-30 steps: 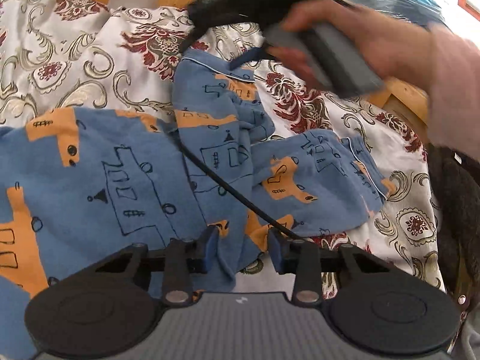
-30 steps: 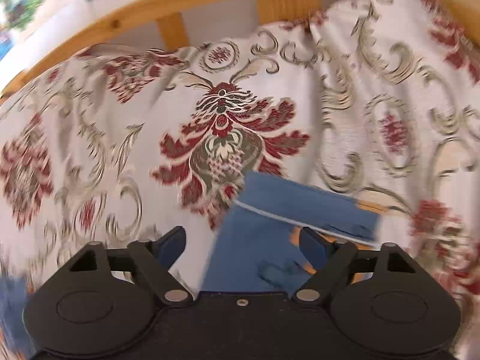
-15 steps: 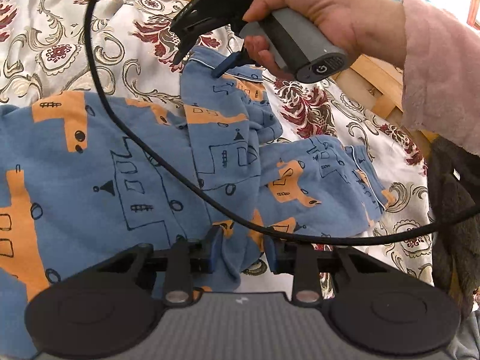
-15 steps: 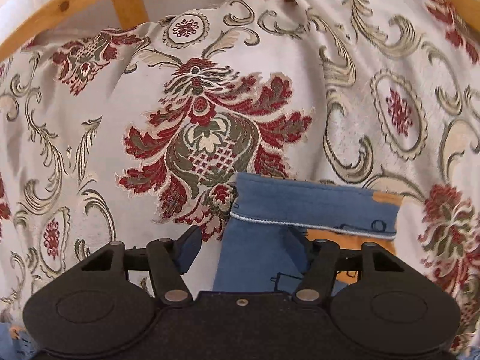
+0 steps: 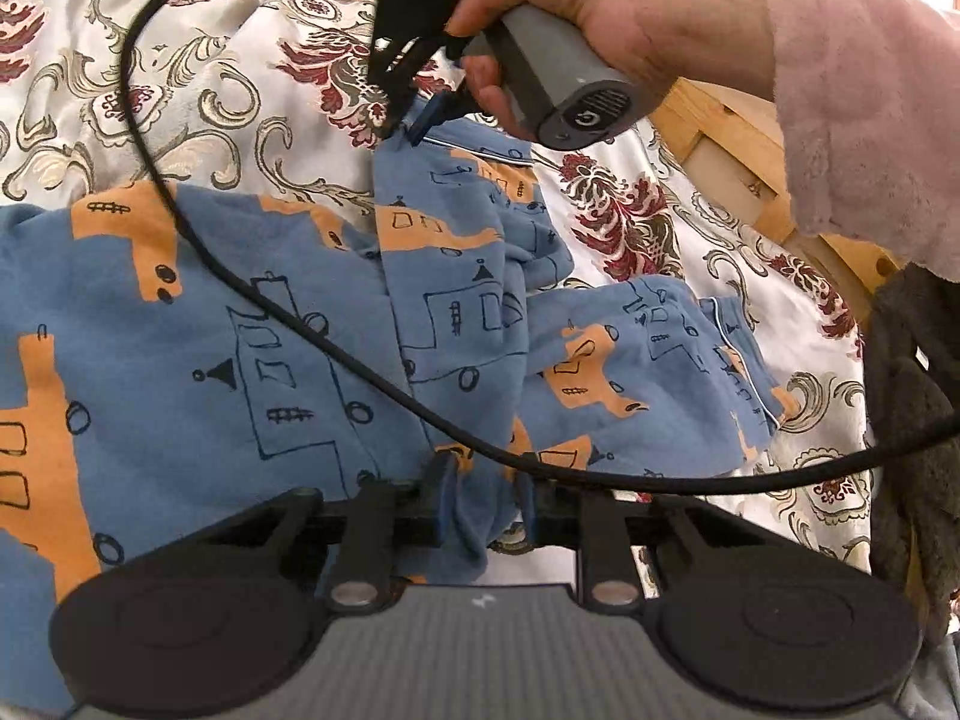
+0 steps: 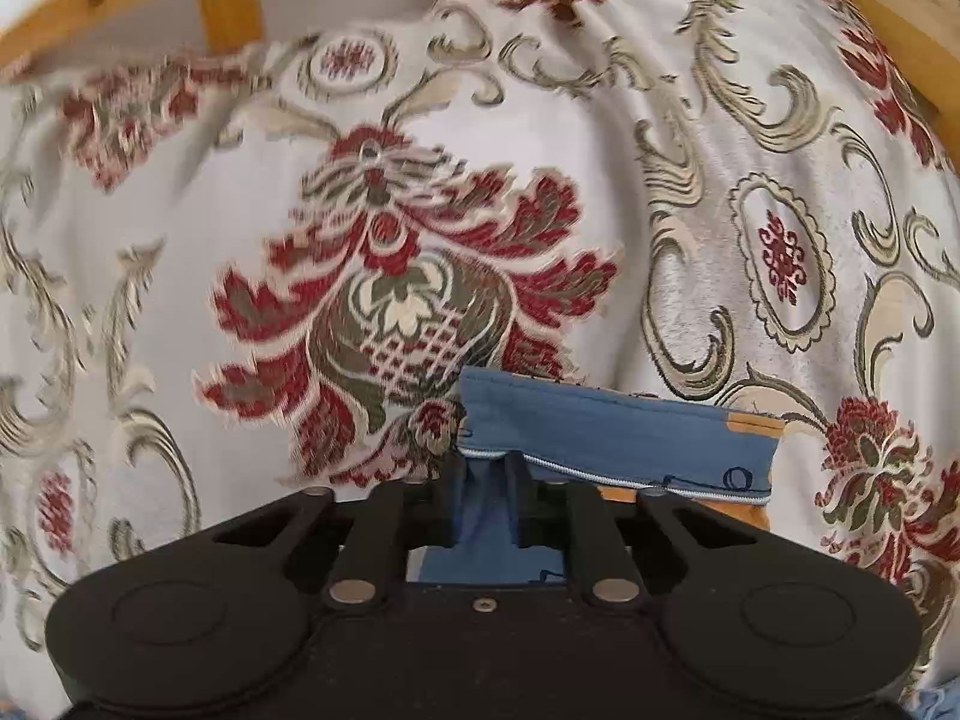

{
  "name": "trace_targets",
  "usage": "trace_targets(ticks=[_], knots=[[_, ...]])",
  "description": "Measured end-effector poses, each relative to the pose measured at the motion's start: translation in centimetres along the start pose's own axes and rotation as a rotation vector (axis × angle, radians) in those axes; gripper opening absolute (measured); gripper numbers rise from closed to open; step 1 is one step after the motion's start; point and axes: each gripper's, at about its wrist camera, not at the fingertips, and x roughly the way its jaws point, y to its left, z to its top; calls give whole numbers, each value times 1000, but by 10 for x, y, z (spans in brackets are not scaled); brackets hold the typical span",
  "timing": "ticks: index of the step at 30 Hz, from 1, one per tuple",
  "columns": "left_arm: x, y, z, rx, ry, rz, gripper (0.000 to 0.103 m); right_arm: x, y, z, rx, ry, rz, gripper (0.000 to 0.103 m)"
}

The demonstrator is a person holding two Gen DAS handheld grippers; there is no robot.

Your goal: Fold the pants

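Blue pants [image 5: 288, 324] printed with orange and dark line shapes lie crumpled on a floral bedspread [image 5: 198, 138]. My left gripper [image 5: 483, 498] sits at the near edge of the pants, its fingers closed on a bunched fold of blue cloth. My right gripper [image 5: 408, 126], held by a hand [image 5: 600, 6] in a pink sleeve, pinches the far leg's hem corner. In the right wrist view the right gripper [image 6: 489, 480] is shut on blue fabric just below the piped cuff [image 6: 618, 432], which rests on the bedspread [image 6: 384, 300].
A black cable [image 5: 336, 348] loops across the pants in front of the left gripper. The wooden bed frame [image 6: 228, 0] runs behind the bedspread and along the right side [image 5: 714, 114]. A dark fuzzy cloth [image 5: 906, 408] hangs at the right edge.
Both grippers have narrowed from open onto the pants: the right on the leg's cuff corner, the left on the near fold. The right hand came nearer and the cable swung in.
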Motion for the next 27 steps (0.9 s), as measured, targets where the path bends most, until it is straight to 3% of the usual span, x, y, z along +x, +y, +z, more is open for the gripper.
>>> trace_targets(ticks=[4,8,14,20,24,27], knots=[[-2,2,0,2,-3,-12,10,-18,-27,-3,50,-57,63,1],[-5,-7,0,65,-10,12,7,-53,-66,-13,123,-127,163,1],[-11,-25,-3,199,-32,59,7,-128,-141,-52,149,-327,225,1],[-16,-48,-11,382,-81,135,6,-187,-222,-132,262,-471,210,1],[-17,-64,-21,558,-88,183,6,-200,-255,-202,348,-475,168,1],[-11,-69,-23,620,-44,190,6,-186,-265,-247,397,-452,152,1]])
